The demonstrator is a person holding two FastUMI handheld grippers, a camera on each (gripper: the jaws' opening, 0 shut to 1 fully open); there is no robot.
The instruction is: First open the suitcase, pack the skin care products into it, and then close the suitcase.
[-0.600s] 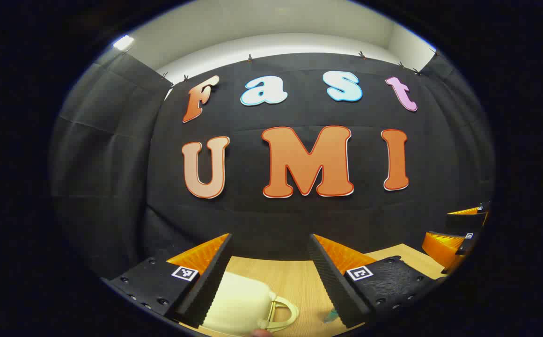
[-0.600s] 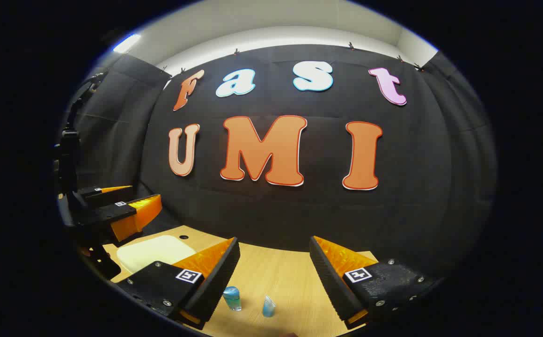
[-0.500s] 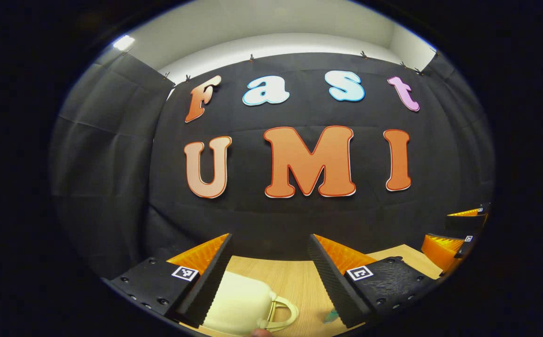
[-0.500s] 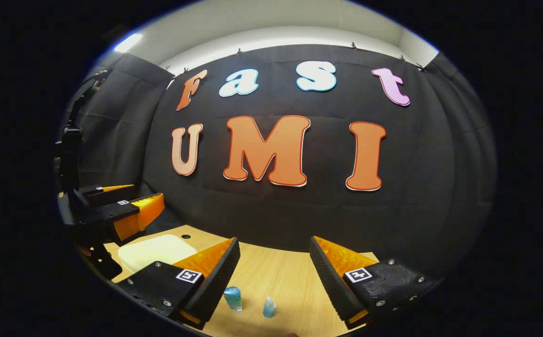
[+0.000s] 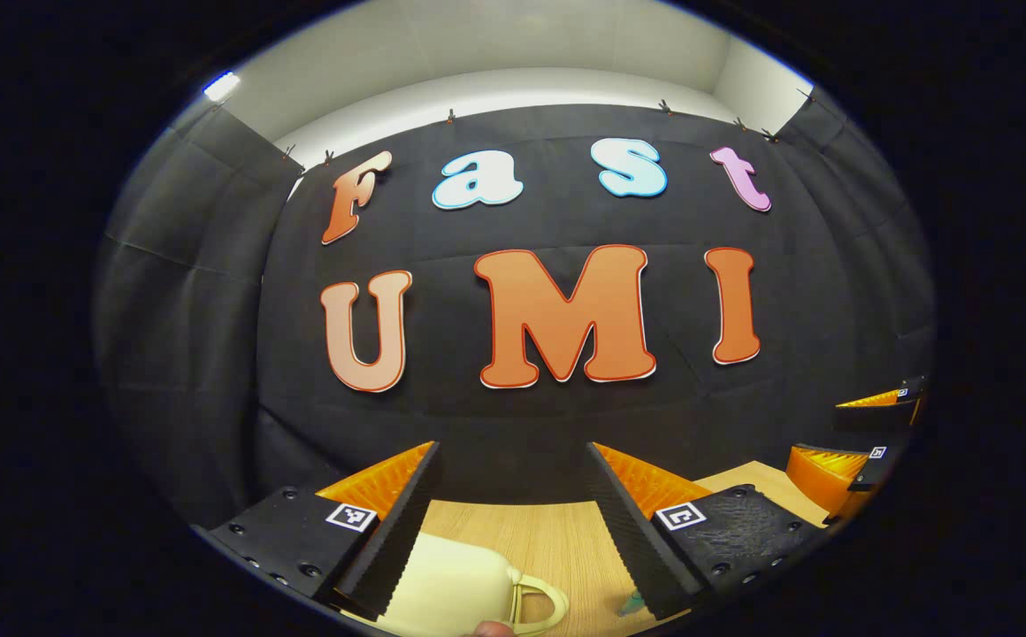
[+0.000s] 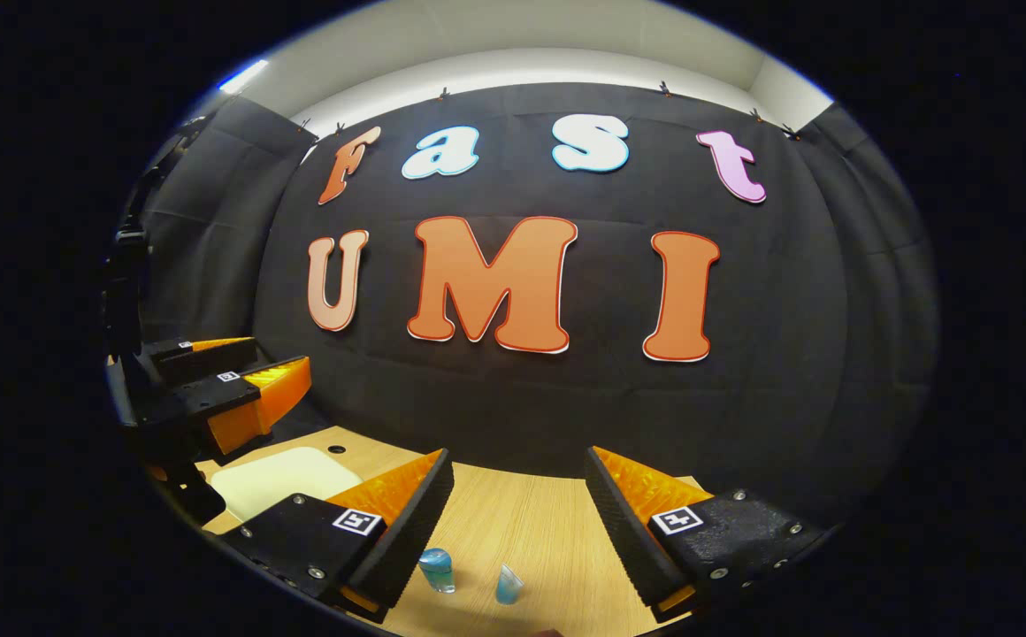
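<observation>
I'm tilting both views slightly; versus the earlier frames the wall is shifting, the suitcase sliding lower. Left gripper [image 5: 509, 518] is hanging wide open, empty, above the cream suitcase [image 5: 451, 591] at bottom centre, still closed I judge. Right gripper [image 6: 517, 522] is gaping too, holding nothing, over two blue skin care bottles [image 6: 436, 569] on the wooden surface [image 6: 531, 531]. Nothing is blocking; opening not yet started.
</observation>
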